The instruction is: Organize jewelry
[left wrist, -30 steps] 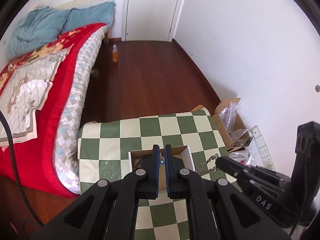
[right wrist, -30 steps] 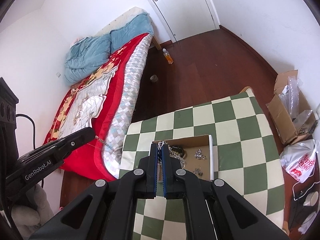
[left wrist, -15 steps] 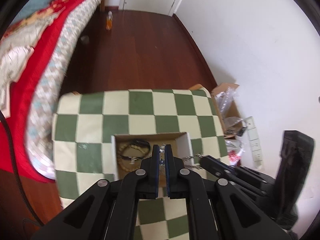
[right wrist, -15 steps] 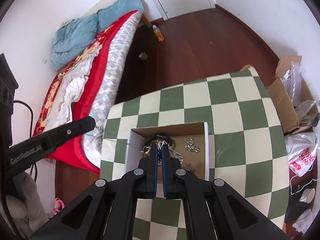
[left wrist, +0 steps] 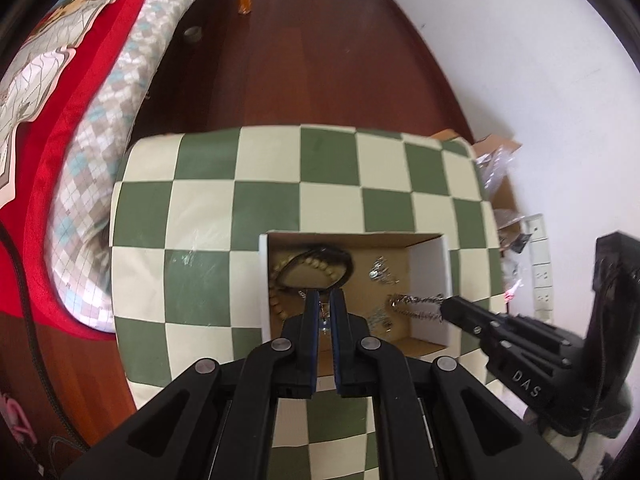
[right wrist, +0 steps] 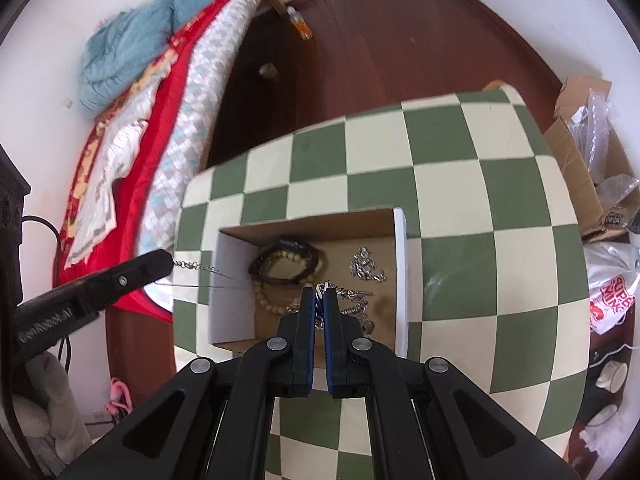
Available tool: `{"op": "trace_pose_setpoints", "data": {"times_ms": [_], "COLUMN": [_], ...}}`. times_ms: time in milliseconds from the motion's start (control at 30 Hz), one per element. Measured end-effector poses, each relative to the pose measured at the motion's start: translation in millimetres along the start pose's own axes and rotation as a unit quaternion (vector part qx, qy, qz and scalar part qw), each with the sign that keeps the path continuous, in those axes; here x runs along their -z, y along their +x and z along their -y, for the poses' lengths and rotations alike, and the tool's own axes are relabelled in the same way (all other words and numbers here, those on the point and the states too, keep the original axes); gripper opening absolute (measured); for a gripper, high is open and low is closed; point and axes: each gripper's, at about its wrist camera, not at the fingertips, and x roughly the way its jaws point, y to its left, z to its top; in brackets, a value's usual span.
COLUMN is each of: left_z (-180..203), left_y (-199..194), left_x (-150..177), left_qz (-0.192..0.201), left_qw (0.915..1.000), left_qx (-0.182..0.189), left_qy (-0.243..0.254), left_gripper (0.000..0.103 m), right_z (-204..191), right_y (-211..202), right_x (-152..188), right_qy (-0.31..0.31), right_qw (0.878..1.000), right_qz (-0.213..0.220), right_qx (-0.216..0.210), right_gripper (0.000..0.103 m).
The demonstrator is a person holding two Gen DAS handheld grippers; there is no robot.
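Checkered table (left wrist: 208,216), cardboard box (left wrist: 428,276) of bead bracelets (right wrist: 286,264), both claws (left wrist: 325,298) (right wrist: 319,294) pinching 1 silver chain (left wrist: 416,303).

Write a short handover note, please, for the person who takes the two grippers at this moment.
Left gripper: shut on one end of a silver chain.
Right gripper: shut on a chain too, seemingly the other end.
Both hang over the open cardboard box on the checkered table.
Done: bead bracelets and small silver pieces lie in the box.
Left: lower the chain in, then release.
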Motion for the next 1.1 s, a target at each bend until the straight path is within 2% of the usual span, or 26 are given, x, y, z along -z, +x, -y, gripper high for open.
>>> {"op": "trace_pose_setpoints", "data": {"times_ms": [200,233,267,300,333,367,400,467,500,533,567,667,800,900,1100], "left_z": [-3,-2,-2,-2,-1,-1,-1,-5,-7,-11,-14,-25,-30,-32,-26], "left_y": [-4,-8,-10,-14,-18,-20,-23,-27,-26,-24,-20,-12,-8,-11,-27], "left_x": [-2,-2,-2,-2,-1,-1,1,6,8,11,14,29,48,62,86], "left_qz": [0.005,0.011,0.016,0.022,0.032,0.04,0.05,0.065,0.065,0.062,0.057,0.052,0.069,0.092,0.118], "left_qw": [0.9992,0.9989,0.9985,0.9978,0.9966,0.9952,0.9932,0.9887,0.9878,0.9873,0.987,0.985,0.9825,0.9785,0.975], "left_qx": [-0.039,-0.045,-0.052,-0.062,-0.076,-0.089,-0.105,-0.135,-0.141,-0.146,-0.151,-0.164,-0.172,-0.184,-0.188], "left_qy": [-0.006,-0.005,-0.004,-0.001,0.004,0.007,0.009,0.013,0.01,0.007,0.004,-0.009,-0.019,-0.022,-0.015], "left_gripper": [0.008,0.009,0.017,0.032,0.043,0.065,0.078,0.086,0.093,0.099,0.103,0.103,0.103,0.103,0.103], "right_z": [-3,-3,-3,-5,-6,-9,-10,-12,-13,-13,-12,-13,-13,-14,-14], "right_y": [7,6,4,2,0,-2,-3,-4,-4,-4,-3,1,7,6,-8], "right_x": [-10,-11,-11,-11,-10,-8,-7,-2,1,4,7,18,32,41,62], "right_qy": [-0.005,-0.007,-0.007,-0.011,-0.016,-0.022,-0.028,-0.038,-0.042,-0.04,-0.039,-0.046,-0.044,-0.051,-0.047], "right_qw": [0.999,0.998,0.998,0.997,0.996,0.995,0.994,0.991,0.99,0.99,0.989,0.985,0.983,0.98,0.981], "right_qz": [-0.031,-0.034,-0.036,-0.037,-0.04,-0.043,-0.045,-0.051,-0.055,-0.058,-0.061,-0.063,-0.057,-0.033,0.001], "right_qx": [0.044,0.049,0.056,0.067,0.078,0.086,0.095,0.118,0.123,0.125,0.132,0.157,0.17,0.188,0.189], "right_gripper": [0.006,0.011,0.022,0.032,0.051,0.064,0.067,0.076,0.081,0.094,0.1,0.101,0.103,0.103,0.103]}}
